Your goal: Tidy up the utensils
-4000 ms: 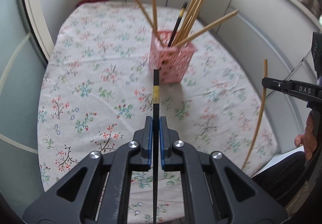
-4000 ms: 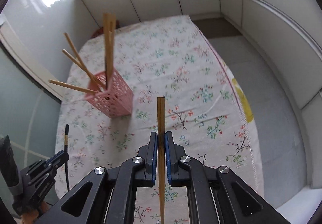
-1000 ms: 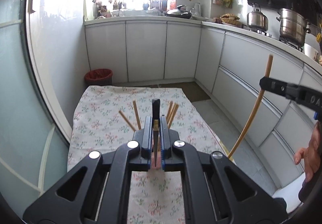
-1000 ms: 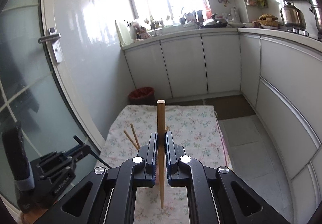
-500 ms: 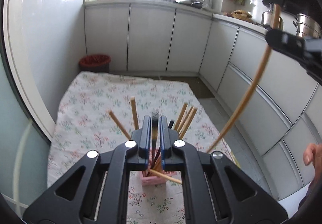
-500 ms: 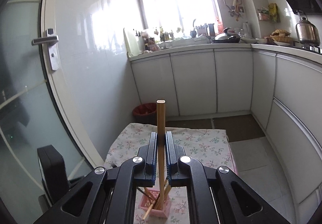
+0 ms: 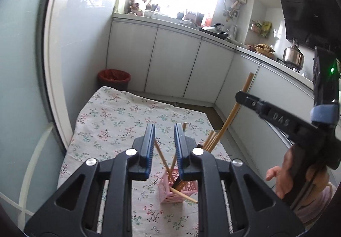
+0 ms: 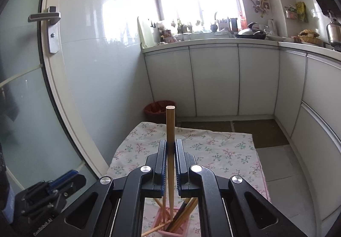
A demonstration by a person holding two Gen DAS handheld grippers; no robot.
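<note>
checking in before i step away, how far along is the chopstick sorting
Mostly done: several chopsticks already stand in the pink basket. The left gripper has just been opening, with nothing between its jaws. In hand: the right gripper clamps one wooden chopstick above the basket. Left: drop it in.

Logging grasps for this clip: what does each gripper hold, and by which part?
The left gripper holds nothing; its jaws have just opened. The right gripper clamps a wooden chopstick partway along its shaft, top end sticking up.

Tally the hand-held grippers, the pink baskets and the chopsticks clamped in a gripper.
Black hand-held grippers: 2, the left hand-held gripper and the right hand-held gripper
Pink perforated plastic basket: 1
Light wooden chopstick, clamped: 1
Total: 4
</note>
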